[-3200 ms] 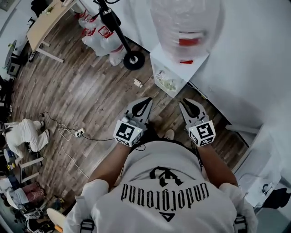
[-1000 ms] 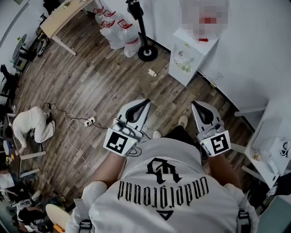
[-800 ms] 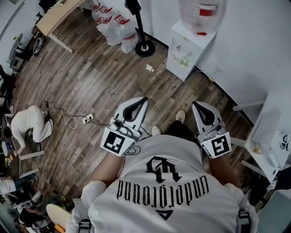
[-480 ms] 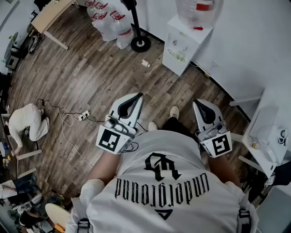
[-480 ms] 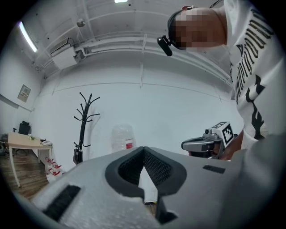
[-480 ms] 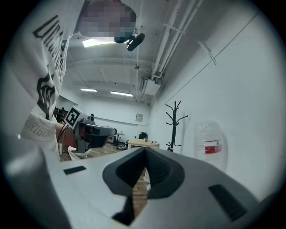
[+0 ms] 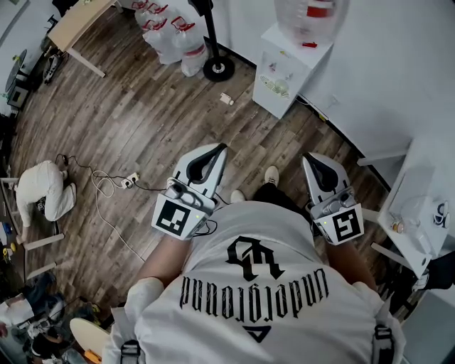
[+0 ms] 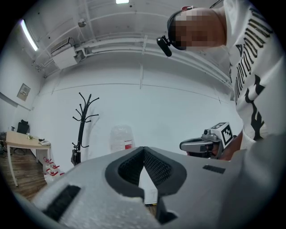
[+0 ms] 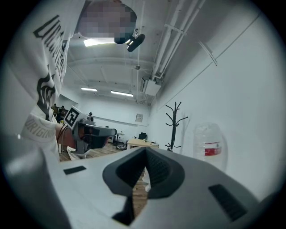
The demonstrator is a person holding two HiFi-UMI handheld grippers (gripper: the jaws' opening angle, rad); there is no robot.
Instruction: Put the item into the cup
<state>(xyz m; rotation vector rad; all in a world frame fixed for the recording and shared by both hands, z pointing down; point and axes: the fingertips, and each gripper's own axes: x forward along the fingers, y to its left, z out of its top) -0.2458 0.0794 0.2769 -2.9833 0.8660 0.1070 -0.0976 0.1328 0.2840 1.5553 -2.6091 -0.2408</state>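
Only thing you can really read is on the white cotton T-shirt (image 7: 263, 313), bottom middle of the head view: "underground" in black gothic letters, upside down from this angle. In the right gripper view its sleeve (image 9: 33, 125) at the left edge looks like it says "ORIGIN", but the rest is cut off. The cubes on the left gripper (image 7: 219, 148) and right gripper (image 7: 308, 156) just have square black-and-white code markers. The red label on the clear plastic water bottle (image 7: 311, 15), top of frame, is too small to read.

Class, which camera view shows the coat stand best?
The left gripper view: the coat stand shows side-on, nearly whole. The right gripper view shows its upper part; the head view, pole and base from above.
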